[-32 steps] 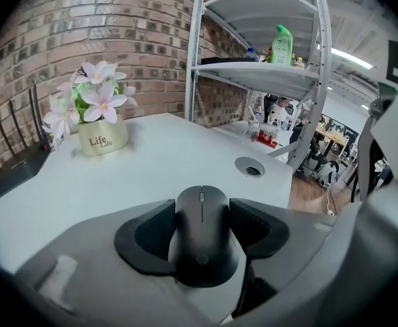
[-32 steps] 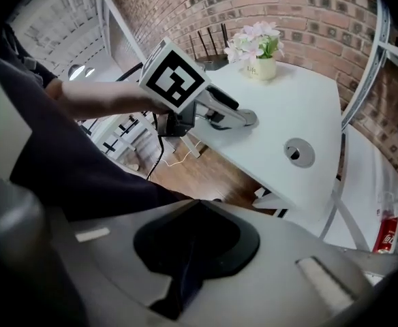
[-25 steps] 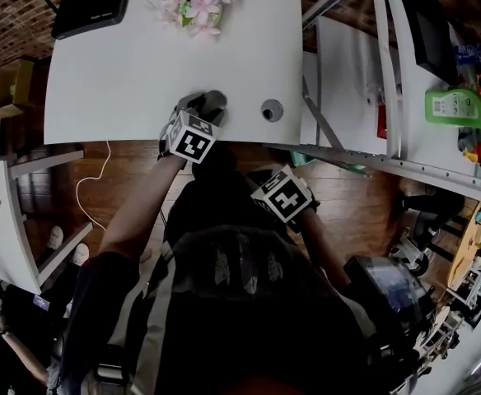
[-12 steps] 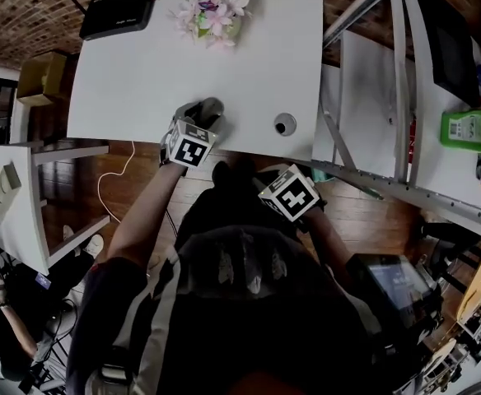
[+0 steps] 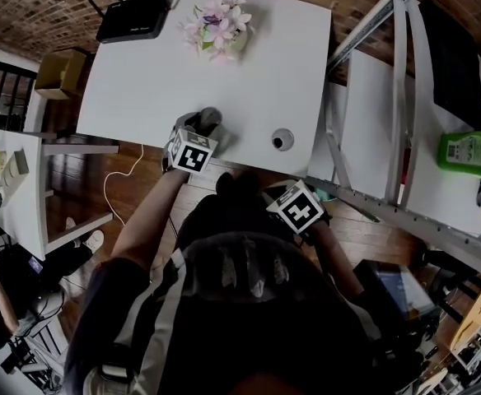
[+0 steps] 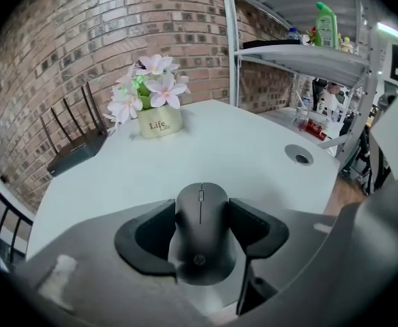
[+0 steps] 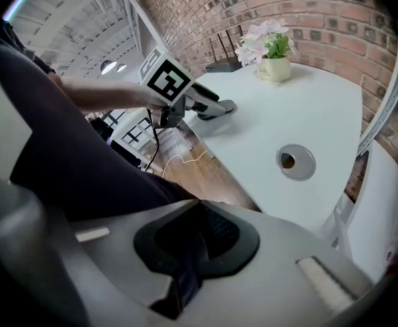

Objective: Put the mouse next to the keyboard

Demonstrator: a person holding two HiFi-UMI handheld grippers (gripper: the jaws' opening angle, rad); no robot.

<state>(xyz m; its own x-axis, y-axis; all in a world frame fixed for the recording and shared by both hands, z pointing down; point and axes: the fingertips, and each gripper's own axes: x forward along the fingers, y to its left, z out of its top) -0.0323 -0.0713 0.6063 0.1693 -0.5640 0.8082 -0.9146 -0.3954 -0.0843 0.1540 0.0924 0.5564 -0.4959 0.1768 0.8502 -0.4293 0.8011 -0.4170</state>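
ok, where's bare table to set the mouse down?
Whole middle of the table is bare, between flower pot, cable hole and mouse in the left tongs. Only the far edge is taken, by router and that pot.

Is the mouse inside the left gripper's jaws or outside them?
Inside: the left gripper has the mouse between its jaws, which press its sides.

On the far edge of the white table (image 5: 142, 81) stand a flower pot (image 5: 218, 25) and a black router (image 5: 133, 20).
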